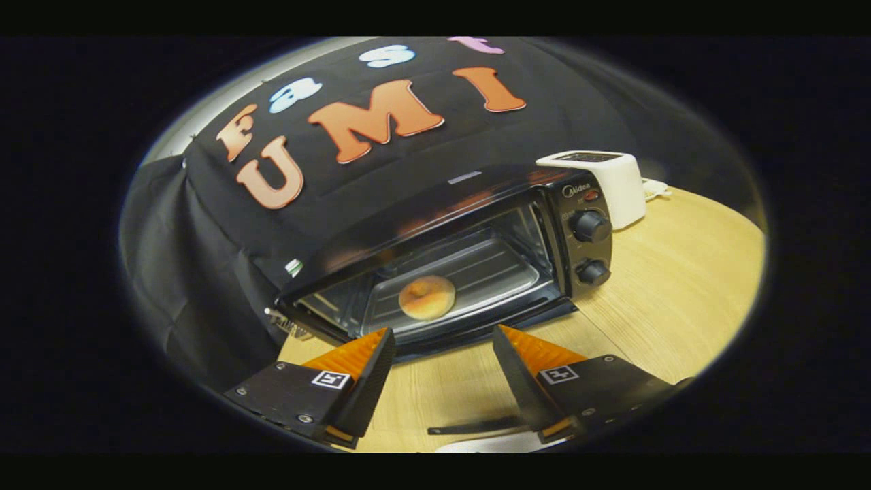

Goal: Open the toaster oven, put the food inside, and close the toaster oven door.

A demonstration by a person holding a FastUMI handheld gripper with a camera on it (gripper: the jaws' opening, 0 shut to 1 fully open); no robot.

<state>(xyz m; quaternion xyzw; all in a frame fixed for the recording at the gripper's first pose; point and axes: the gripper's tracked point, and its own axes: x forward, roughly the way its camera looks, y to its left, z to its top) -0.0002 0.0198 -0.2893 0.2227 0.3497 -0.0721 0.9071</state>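
Two fingers of my gripper (pixel 442 340) stand apart, gripping nothing, just before the toaster oven (pixel 435 252); a bun (pixel 426 297) sits inside, mid-frame.

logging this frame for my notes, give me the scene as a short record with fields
gripper: open, fingers spread, nothing between them, just short of the oven front
toaster oven: black, on the wooden table, two knobs on its panel
door: cannot tell if down or shut; interior clearly visible
food: round golden bun, inside on the metal tray
toaster: white, beyond the oven
task stage: food is in; door state unclear
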